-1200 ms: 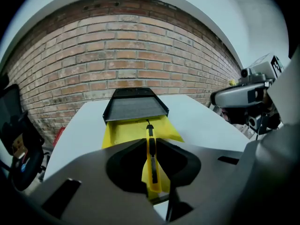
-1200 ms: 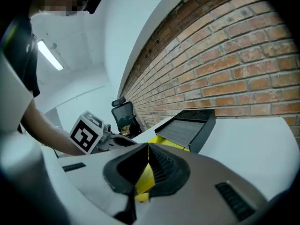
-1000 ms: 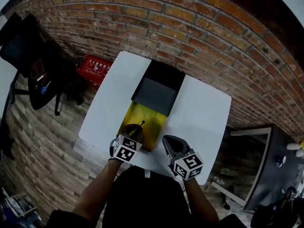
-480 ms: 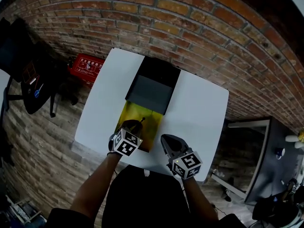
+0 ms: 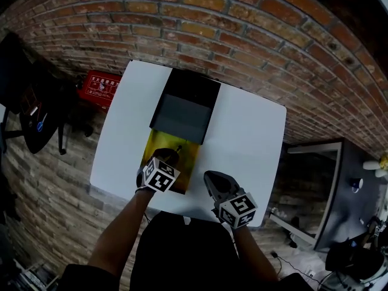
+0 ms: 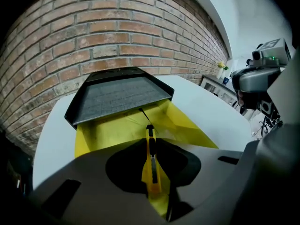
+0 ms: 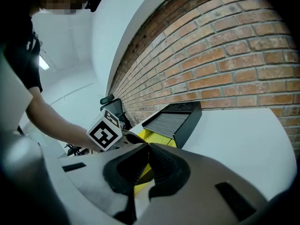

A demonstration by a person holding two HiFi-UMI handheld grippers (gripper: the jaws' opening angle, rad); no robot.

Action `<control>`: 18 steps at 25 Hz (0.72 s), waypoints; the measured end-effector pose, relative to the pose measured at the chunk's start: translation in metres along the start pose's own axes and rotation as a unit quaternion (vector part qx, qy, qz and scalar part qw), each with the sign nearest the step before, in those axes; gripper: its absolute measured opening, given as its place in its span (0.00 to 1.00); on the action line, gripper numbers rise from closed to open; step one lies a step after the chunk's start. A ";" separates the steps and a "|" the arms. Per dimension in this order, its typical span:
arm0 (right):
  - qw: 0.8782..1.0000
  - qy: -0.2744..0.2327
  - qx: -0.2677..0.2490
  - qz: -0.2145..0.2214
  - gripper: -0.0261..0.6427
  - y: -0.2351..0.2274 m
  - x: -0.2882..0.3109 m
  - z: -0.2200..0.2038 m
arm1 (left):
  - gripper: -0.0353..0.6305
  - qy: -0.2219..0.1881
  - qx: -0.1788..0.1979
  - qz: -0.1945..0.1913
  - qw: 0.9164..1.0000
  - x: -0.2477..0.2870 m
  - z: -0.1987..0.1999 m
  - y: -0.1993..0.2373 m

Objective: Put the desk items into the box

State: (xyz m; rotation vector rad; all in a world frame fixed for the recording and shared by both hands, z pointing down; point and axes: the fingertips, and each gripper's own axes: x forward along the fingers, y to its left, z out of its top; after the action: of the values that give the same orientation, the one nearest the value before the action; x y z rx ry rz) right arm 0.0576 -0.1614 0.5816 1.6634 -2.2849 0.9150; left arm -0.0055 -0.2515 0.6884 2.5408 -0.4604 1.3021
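Yellow knife (image 6: 151, 165) clamped in left gripper (image 5: 168, 156), poised over the box (image 6: 103, 130).

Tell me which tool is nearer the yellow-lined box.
Left. The left tool hangs over the yellow-lined box, shut on a yellow utility knife; the right tool is off the box's near right corner, over the white table.

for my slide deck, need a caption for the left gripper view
Left gripper clamps a yellow utility knife over the yellow-and-black box on the white table
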 end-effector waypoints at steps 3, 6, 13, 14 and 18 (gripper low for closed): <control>1.000 -0.001 0.003 -0.003 0.07 -0.003 -0.001 0.000 | 0.16 0.008 0.004 0.000 1.000 0.006 -0.001 0.002; 1.000 0.000 0.003 -0.004 0.07 -0.006 -0.003 -0.002 | 0.16 0.014 0.007 0.000 1.000 0.010 -0.002 0.000; 1.000 0.001 0.001 -0.002 0.07 -0.005 -0.003 -0.002 | 0.16 0.023 0.008 -0.001 1.000 0.014 -0.005 -0.001; 1.000 0.000 0.000 -0.003 0.07 -0.005 -0.004 -0.001 | 0.16 0.023 0.008 -0.001 1.000 0.015 -0.005 -0.001; 1.000 -0.002 0.001 -0.007 0.07 -0.006 -0.007 -0.001 | 0.16 0.026 0.010 -0.001 1.000 0.016 -0.005 -0.004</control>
State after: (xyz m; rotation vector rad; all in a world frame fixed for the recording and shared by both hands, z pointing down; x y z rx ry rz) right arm 0.0657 -0.1563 0.5816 1.6819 -2.2732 0.9104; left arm 0.0009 -0.2490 0.7040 2.5160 -0.4373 1.3743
